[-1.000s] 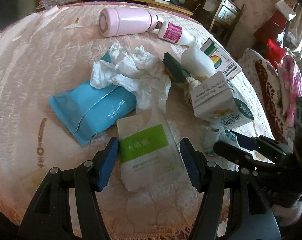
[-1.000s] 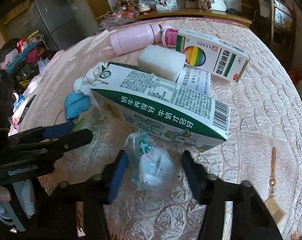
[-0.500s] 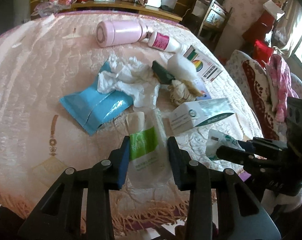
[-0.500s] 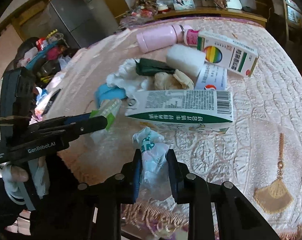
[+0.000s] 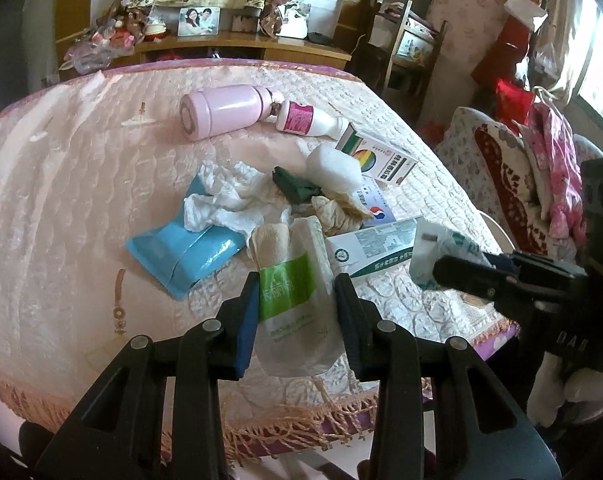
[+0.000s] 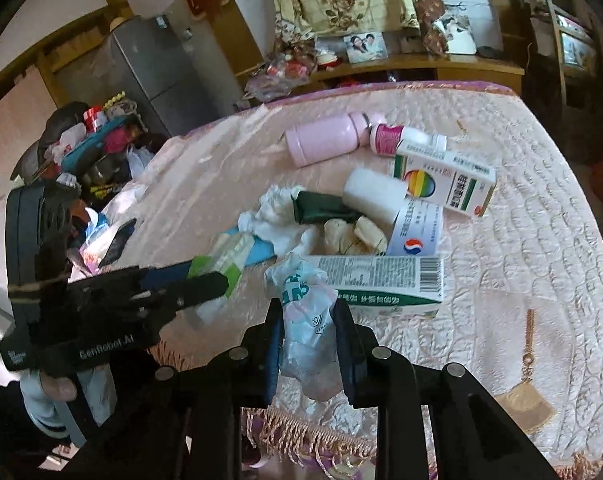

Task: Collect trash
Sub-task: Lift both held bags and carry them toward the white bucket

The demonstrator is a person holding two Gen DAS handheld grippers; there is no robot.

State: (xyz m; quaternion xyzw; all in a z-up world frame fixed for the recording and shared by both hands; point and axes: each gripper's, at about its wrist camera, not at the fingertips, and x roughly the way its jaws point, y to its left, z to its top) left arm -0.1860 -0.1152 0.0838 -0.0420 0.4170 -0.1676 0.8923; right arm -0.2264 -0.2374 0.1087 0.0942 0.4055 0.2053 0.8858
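The left gripper (image 5: 296, 312) squeezes a white pouch with a green label (image 5: 291, 296) and holds it up over the near edge of the worktop (image 5: 61, 184). The right gripper (image 6: 307, 332) pinches a crumpled plastic bag (image 6: 305, 320) in the air too. Tissues (image 5: 225, 200), a milk carton (image 6: 385, 280) and a pink bottle (image 5: 221, 110) lie on the worktop.

"GenRobot.AI" stands on the left hand-held gripper (image 6: 205, 286).
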